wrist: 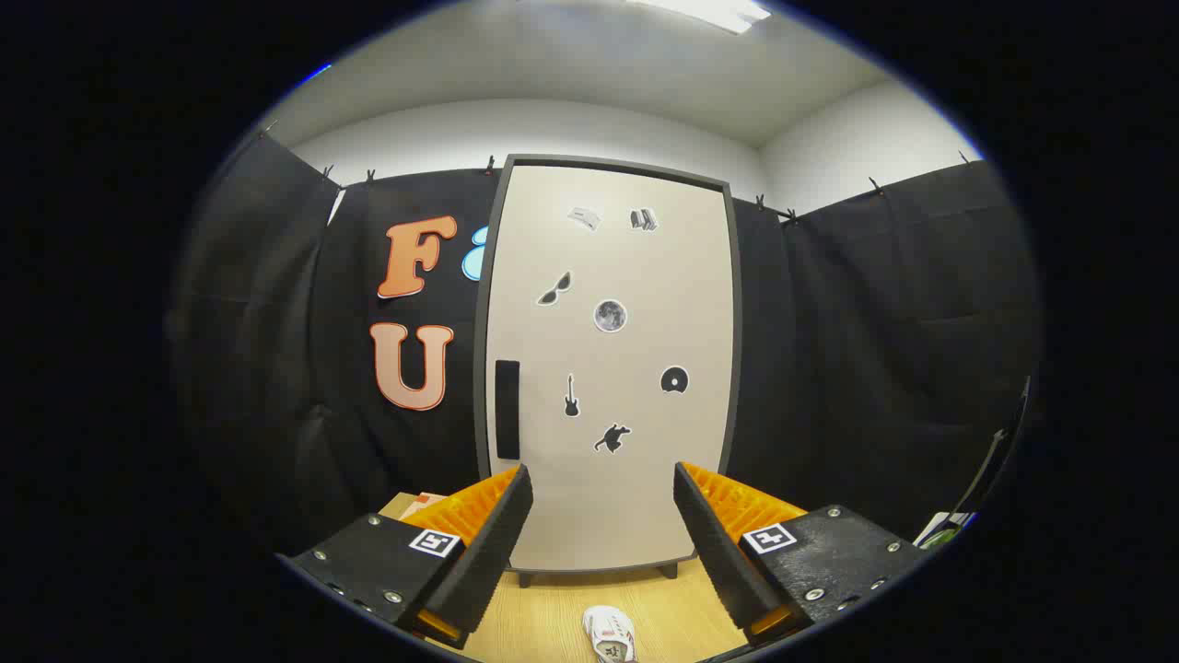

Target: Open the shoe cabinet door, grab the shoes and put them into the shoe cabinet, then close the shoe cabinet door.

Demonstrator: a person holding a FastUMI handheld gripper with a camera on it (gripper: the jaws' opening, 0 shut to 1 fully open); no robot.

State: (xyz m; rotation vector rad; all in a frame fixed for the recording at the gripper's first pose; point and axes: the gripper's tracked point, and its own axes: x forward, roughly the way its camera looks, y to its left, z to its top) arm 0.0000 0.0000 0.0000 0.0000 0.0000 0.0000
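Note:
A tall shoe cabinet [608, 368] stands upright beyond my fingers, its pale door shut inside a dark frame. A dark vertical handle [507, 409] sits on the door's left side, and several small stickers dot the panel. A white shoe [610, 633] lies on the wooden floor [553, 612] in front of the cabinet, low between my two fingers. My gripper [603, 511] is open, with a wide gap between its fingers and nothing held. The cabinet is still some way ahead of the fingertips.
Black cloth walls [875, 350] close in behind and beside the cabinet. The cabinet rests on short legs [525, 580] above the floor. A flat pale thing [419, 502] lies on the floor left of the cabinet, behind my left finger.

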